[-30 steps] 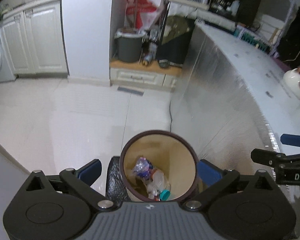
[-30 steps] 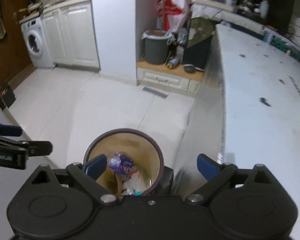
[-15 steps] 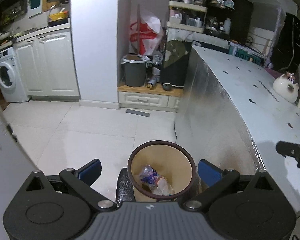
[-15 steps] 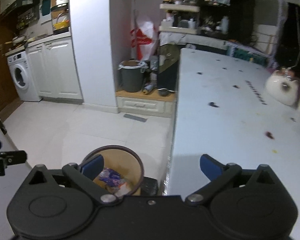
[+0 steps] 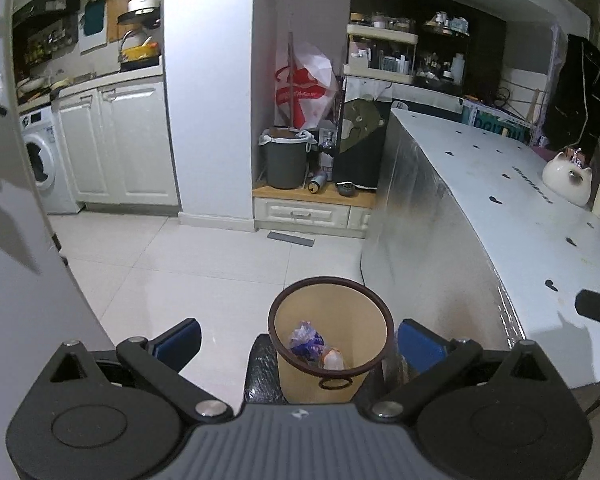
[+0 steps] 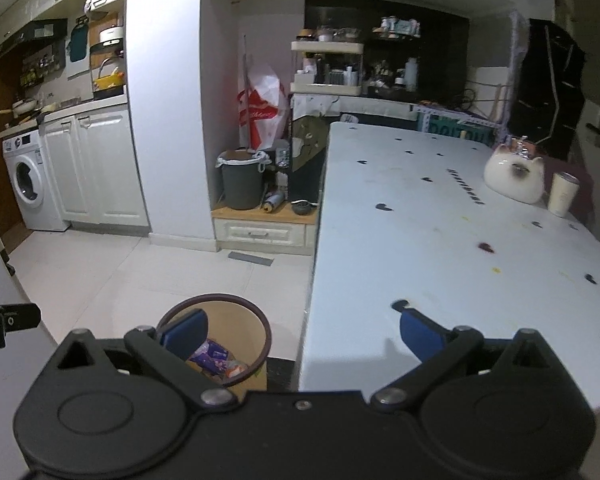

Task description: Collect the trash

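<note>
A tan waste bin with a dark rim [image 5: 296,344] [image 6: 252,322] stands on the floor beside the white table. Inside it lie a purple wrapper [image 5: 306,339] [image 6: 212,358] and other crumpled trash. My left gripper [image 5: 300,340] hangs above the bin, open and empty, its blue pads wide apart. My right gripper [image 6: 300,330] is open and empty too, held higher, between the bin and the table's near edge. Each gripper's tip shows at the edge of the other's view.
The white table [image 6: 440,240] carries a cat-shaped teapot [image 6: 514,178], a cup [image 6: 562,194] and small dark specks. A grey lined bin [image 5: 286,158], a red-white bag [image 5: 306,86], white cabinets [image 5: 120,144] and a washing machine [image 5: 40,166] stand across the tiled floor [image 5: 188,264].
Both grippers have risen and tilted up from over the bin; the bin has slid lower and looks smaller, and more of the room and tabletop shows. Both stay open.
</note>
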{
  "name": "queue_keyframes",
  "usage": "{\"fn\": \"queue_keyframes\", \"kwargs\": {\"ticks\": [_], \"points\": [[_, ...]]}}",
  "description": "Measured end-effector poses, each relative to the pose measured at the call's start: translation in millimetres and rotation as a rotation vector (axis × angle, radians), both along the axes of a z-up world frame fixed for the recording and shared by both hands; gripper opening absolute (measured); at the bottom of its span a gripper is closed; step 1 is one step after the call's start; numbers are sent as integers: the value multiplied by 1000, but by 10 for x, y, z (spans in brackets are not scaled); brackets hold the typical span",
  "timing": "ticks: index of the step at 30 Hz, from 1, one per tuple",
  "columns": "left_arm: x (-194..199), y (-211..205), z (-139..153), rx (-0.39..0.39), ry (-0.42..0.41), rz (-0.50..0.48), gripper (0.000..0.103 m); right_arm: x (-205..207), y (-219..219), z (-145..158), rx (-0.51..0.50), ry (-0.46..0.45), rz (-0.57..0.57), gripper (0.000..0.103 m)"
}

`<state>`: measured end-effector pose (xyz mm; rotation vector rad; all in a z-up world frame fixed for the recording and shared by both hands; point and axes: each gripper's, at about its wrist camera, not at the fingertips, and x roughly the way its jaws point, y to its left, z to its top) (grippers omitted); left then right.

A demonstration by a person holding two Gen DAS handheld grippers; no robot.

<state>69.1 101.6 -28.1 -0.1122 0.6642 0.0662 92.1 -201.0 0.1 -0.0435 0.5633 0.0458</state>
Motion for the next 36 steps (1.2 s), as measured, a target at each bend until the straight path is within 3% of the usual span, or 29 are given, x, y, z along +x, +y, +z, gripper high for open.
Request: {"fn": "queue_keyframes", "kwargs": {"ticks": [15,36], "points": [[-401,-196,-4,30,-8,-20,103,-438,-81,-43,25,0,-42,103],[-532,-219,-2,48,2,-30,103,-554,43,-67,-6,22,-43,103]]}}
